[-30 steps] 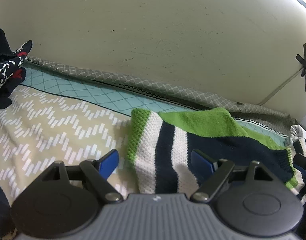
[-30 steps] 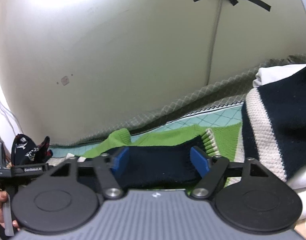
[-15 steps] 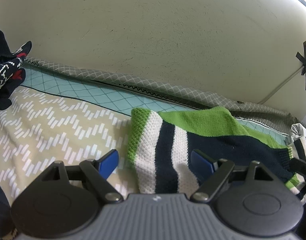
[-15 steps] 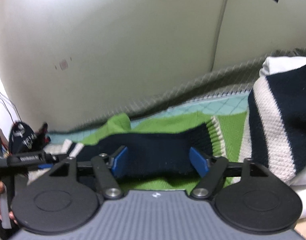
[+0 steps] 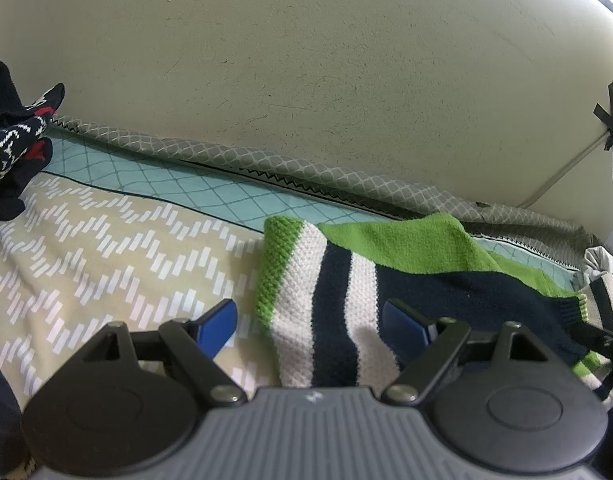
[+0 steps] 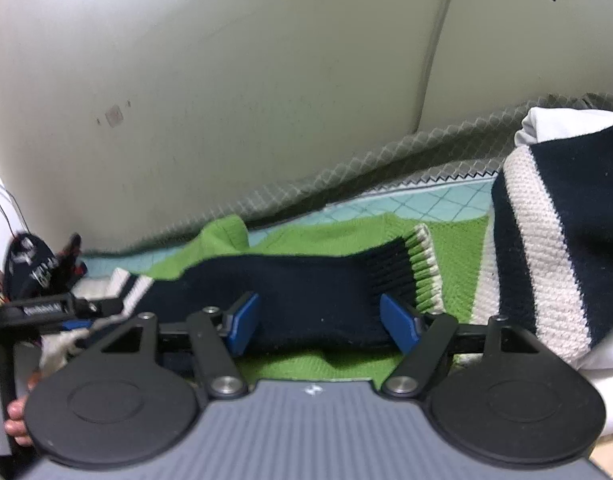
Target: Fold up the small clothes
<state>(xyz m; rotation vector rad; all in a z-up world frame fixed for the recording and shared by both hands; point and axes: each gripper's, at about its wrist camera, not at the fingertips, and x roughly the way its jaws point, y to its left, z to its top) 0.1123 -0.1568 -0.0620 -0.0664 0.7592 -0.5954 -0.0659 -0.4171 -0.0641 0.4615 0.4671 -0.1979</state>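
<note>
Two grippers hover over a bed with a small knitted sweater lying near its far edge, by the wall. The sweater is striped in green, cream and navy. In the left wrist view its green-trimmed hem faces the bedspread's beige zigzag area, and a green part is folded over towards the wall side. A navy sleeve with a green and cream ribbed cuff lies across the sweater's green part.

The left gripper has its blue fingers spread wide. The left one is over bare bedspread and the right one is over the navy part of the sweater, so the striped hem lies between them. Neither pad presses on the cloth.

The right gripper also stands apart, its jaws having just been opening. The navy sleeve lies between its blue fingers, with the cuff just beyond the right one. The pads do not squeeze the sleeve. At the left of this view the other gripper's black frame shows, with a person's fingers around its handle.

A second knitted garment in navy and cream sits folded at the bed's right end, on something white. More dark patterned clothes are heaped at the bed's left end.
</note>
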